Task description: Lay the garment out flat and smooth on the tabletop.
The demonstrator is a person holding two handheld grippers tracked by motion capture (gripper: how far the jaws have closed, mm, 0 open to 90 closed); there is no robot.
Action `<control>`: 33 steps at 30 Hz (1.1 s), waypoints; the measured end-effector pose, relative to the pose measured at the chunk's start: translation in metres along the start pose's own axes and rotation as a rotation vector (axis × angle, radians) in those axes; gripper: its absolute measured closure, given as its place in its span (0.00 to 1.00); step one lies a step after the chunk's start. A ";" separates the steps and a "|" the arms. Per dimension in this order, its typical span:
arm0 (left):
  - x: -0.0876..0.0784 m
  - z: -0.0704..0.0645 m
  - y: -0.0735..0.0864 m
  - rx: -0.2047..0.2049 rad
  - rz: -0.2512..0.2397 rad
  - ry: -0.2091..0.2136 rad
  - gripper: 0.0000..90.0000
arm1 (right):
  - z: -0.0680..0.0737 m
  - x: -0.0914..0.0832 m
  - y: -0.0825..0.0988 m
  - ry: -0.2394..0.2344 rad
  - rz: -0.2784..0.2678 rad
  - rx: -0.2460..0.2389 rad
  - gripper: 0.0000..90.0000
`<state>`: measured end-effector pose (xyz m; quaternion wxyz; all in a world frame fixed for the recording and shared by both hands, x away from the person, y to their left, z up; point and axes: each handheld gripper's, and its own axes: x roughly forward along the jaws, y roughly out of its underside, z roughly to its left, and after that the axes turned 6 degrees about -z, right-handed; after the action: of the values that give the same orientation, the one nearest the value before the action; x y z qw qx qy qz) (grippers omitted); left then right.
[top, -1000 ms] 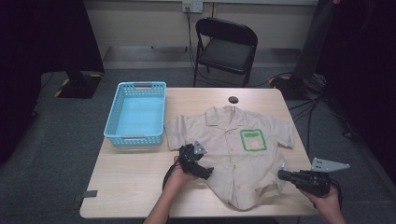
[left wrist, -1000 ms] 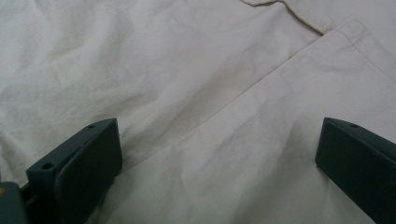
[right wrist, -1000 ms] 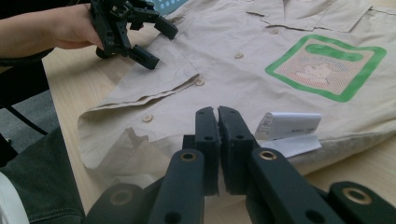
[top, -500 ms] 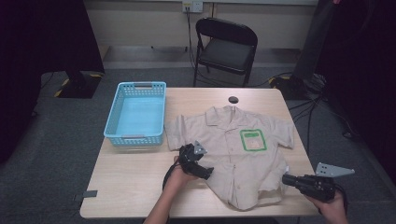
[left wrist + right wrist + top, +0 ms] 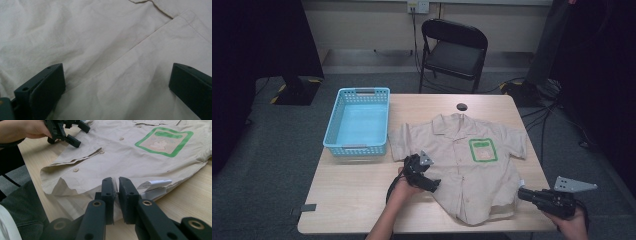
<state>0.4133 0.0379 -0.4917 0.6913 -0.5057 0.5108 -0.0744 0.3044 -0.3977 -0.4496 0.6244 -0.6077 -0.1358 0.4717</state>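
Beige shirt (image 5: 462,165) flat on surface (image 5: 352,200), right of blue basket (image 5: 357,122). Left gripper (image 5: 424,177) over shirt's left side, fingers wide. Right gripper (image 5: 117,187) at near-right hem, fingers narrow, pinching fabric edge.

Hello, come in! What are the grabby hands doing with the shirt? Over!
Left hand-held gripper open over shirt. Right hand-held gripper nearly closed, pinching the hem. Blue basket off to the side, nothing blocking.
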 end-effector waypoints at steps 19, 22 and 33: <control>0.000 0.000 0.000 0.000 0.000 0.000 0.00 | -0.003 -0.021 -0.001 0.116 0.028 0.010 0.43; 0.000 0.000 0.000 0.000 0.000 0.000 0.00 | -0.004 -0.021 -0.002 0.133 0.029 0.011 0.31; 0.000 0.000 0.000 0.000 0.000 0.000 0.00 | -0.010 -0.005 -0.009 0.157 0.028 0.022 0.08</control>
<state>0.4134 0.0379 -0.4917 0.6912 -0.5056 0.5110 -0.0744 0.3133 -0.4058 -0.4420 0.6329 -0.6378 -0.0728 0.4328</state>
